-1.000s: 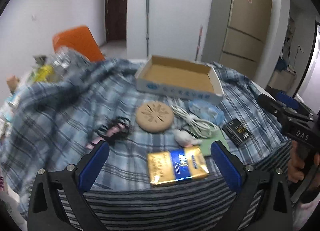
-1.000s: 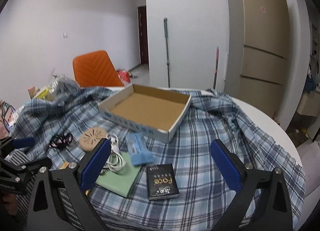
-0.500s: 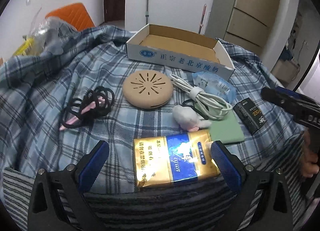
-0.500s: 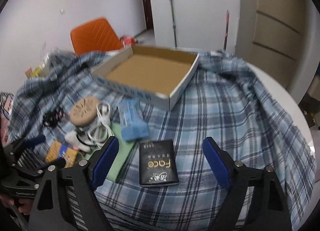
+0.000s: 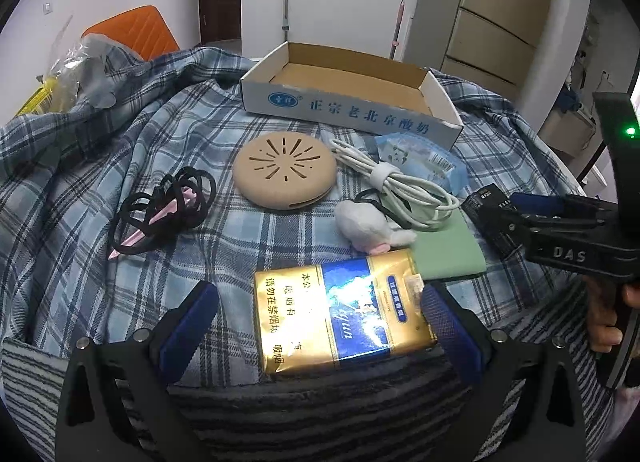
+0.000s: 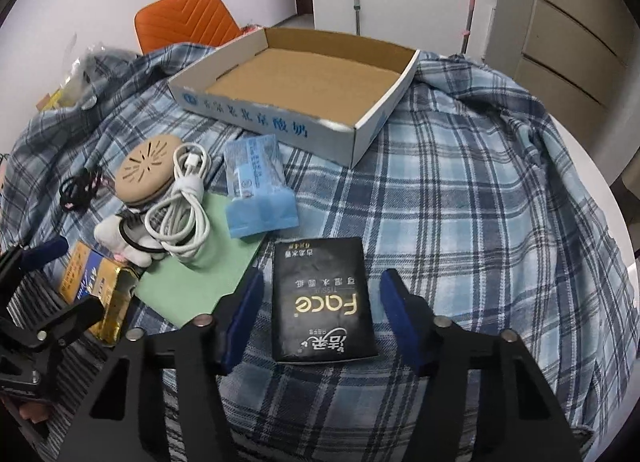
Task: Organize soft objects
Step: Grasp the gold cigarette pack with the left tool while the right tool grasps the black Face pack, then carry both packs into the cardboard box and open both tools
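Observation:
My left gripper [image 5: 320, 326] is open around a gold and blue soft pack [image 5: 340, 318] lying on the plaid cloth; its pads stand apart from the pack's sides. My right gripper [image 6: 322, 316] is open around a black "Face" tissue pack [image 6: 322, 298]. A blue tissue pack [image 6: 256, 190], a white plush toy [image 5: 368, 228], a coiled white cable [image 5: 400, 186], a tan round pad [image 5: 285, 170] and a green sheet [image 6: 200, 278] lie between the packs and an empty cardboard box [image 5: 352, 110], which also shows in the right wrist view [image 6: 276, 122].
Black hair ties with a pink clip [image 5: 160, 210] lie at the left. A plaid shirt [image 6: 480, 182] covers the round table. An orange chair [image 6: 188, 18] and plastic bags [image 5: 76, 70] stand behind at the left. A striped cloth [image 5: 320, 414] lies at the front edge.
Both grippers have moved forward and down. The gold pack now sits between my left fingers and the black pack between my right fingers, whose jaws have narrowed.

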{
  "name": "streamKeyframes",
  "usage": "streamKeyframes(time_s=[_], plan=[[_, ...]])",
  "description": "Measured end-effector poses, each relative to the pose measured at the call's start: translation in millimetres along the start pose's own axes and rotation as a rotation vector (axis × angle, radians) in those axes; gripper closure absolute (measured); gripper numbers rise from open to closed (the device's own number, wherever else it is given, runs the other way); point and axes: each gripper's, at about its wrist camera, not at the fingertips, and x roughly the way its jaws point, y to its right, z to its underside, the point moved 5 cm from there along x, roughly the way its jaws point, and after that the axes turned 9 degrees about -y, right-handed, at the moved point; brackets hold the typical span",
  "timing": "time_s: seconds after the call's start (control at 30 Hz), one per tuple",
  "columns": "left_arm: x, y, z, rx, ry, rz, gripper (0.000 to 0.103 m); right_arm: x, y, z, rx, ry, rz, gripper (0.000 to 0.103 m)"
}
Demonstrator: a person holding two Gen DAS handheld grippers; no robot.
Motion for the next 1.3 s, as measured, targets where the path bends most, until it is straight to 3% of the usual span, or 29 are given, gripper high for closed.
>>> streamKeyframes(time_s=[0.03, 0.2, 0.37, 0.8, 0.83, 0.9, 1.07, 1.3], plan=[[0.6, -0.1, -0.3, -0.001, -0.002, 0.003, 0.000, 1.9, 0.3, 0.6, 0.000, -0.009, -0.006, 0.057], [-1.2, 2.2, 0.2, 0.005, 0.006, 0.018, 0.000, -1.1, 1.6, 1.9, 0.012, 0.020, -0.030, 0.058], [1.1, 5.1, 0.4, 0.018, -0.005, 0.021, 0.000, -11.0, -5.2, 2.6, -0.018, 0.074, 0.005, 0.058], [14.7, 19.6, 4.6, 0.098, -0.066, -0.009, 0.000, -12.6, -6.4, 2.8, -0.023, 0.084, -0.024, 0.058], [14.6, 18.1, 4.5, 0.092, -0.065, -0.008, 0.010, -12.9, -6.4, 3.1, -0.023, 0.085, -0.026, 0.058], [12.8, 17.6, 5.3, 0.090, -0.054, -0.007, 0.010, -13.4, -6.4, 3.2, -0.022, 0.088, -0.028, 0.058], [-7.2, 21.2, 5.2, 0.113, 0.052, 0.001, 0.010, -20.0, -6.4, 3.9, -0.019, 0.123, -0.037, 0.058], [-63.8, 35.5, 13.1, 0.177, 0.350, -0.003, 0.010, -51.7, -8.2, 9.4, -0.022, 0.292, -0.028, 0.058]])
